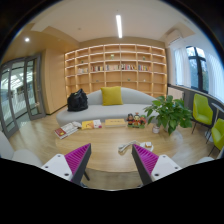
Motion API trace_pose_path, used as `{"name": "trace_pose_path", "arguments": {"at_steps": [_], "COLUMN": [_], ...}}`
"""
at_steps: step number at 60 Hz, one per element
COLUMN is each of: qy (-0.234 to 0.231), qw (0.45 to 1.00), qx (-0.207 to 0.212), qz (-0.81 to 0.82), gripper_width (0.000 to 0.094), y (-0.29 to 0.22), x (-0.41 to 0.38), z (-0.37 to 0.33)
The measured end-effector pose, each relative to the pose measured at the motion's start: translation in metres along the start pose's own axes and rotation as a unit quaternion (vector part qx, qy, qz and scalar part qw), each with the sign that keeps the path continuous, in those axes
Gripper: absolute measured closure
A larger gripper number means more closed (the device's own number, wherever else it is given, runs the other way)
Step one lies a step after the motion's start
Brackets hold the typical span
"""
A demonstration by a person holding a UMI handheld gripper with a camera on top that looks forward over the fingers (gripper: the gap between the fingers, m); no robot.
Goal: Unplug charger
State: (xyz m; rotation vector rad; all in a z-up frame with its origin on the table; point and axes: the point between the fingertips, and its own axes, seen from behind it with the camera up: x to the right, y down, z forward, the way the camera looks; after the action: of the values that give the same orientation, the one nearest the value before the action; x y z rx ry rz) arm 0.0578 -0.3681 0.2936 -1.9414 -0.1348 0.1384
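Wooden counter (100, 150) is seen beneath the tongs (111, 160), held wide open and empty. Bookshelves (115, 68) and a sofa (110, 100) are seen beyond.

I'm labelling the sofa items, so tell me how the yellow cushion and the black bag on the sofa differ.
The yellow cushion is bright and squarish with smooth faces; the black bag is dark and lumpy, with a raised top. The cushion sits near the middle of the grey sofa, while the bag stands at its end nearer the glass doors. Both rest on the seat against the backrest, far beyond the open fingers.
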Motion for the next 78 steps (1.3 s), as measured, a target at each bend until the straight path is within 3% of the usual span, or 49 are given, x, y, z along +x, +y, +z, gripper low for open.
{"name": "trace_pose_path", "arguments": {"at_steps": [18, 36, 52, 60, 68, 75, 78], "qy": [0.007, 0.076, 0.157, 0.156, 0.144, 0.123, 0.132], "qw": [0.999, 0.993, 0.986, 0.987, 0.989, 0.991, 0.99], "qx": [-0.033, -0.088, -0.056, -0.036, -0.021, -0.006, -0.005], "qz": [0.002, 0.019, 0.025, 0.027, 0.031, 0.048, 0.042], "gripper_width": [0.0082, 0.0084, 0.0085, 0.0101, 0.0291, 0.0567, 0.0598], "y": [0.041, 0.128, 0.151, 0.146, 0.143, 0.138, 0.138], "x": [0.011, 0.105, 0.22, 0.244, 0.25, 0.242, 0.243], "z": [0.033, 0.129, 0.228, 0.275, 0.309, 0.323, 0.323]}}
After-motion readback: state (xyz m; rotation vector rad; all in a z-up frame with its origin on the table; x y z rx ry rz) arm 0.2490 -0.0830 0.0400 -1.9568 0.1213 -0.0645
